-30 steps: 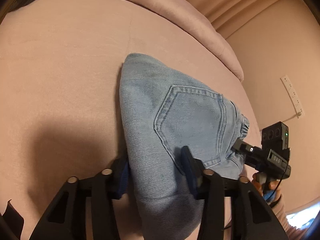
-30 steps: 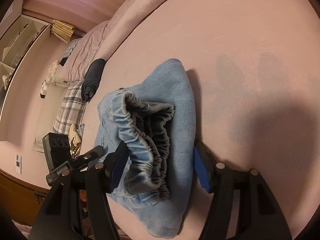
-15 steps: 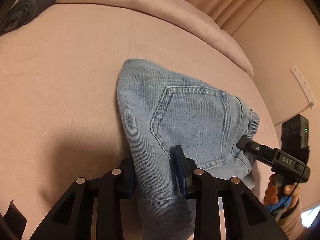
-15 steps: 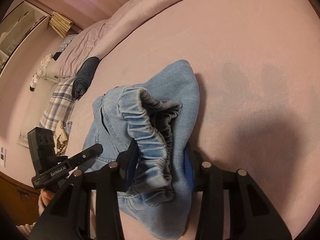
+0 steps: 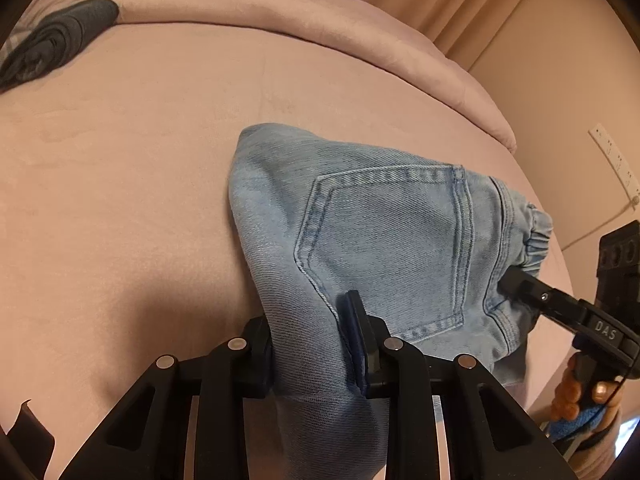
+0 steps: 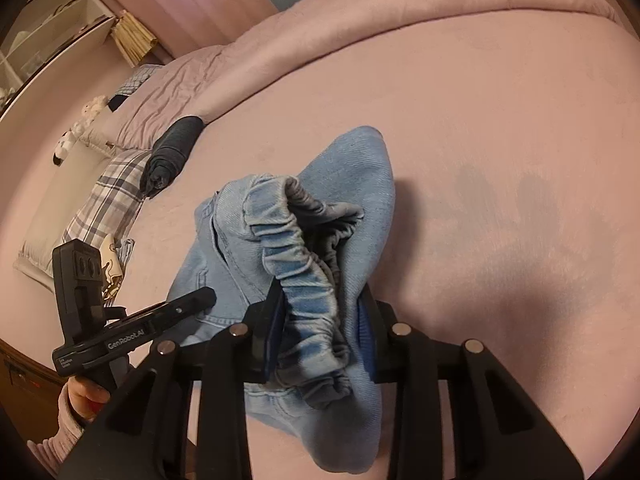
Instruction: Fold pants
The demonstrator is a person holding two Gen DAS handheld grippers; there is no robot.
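Light blue denim pants (image 5: 384, 236) are folded into a thick bundle over the pink bed (image 5: 120, 168), back pocket facing up. My left gripper (image 5: 312, 344) is shut on the folded edge near the pocket. My right gripper (image 6: 320, 328) is shut on the elastic waistband end of the pants (image 6: 304, 256), which bunches up between its fingers. The bundle hangs between the two grippers, slightly lifted off the bed. The right gripper shows in the left wrist view (image 5: 560, 308) and the left gripper in the right wrist view (image 6: 160, 316).
A rolled dark garment (image 6: 170, 152) and plaid cloth (image 6: 104, 196) lie at the far left of the bed. A rolled pink duvet (image 5: 320, 20) runs along the back. A wall with a power strip (image 5: 616, 160) is on the right.
Both grippers have closed down from open onto the pants and now clamp the bundle. The pants have risen and shifted a little with them.
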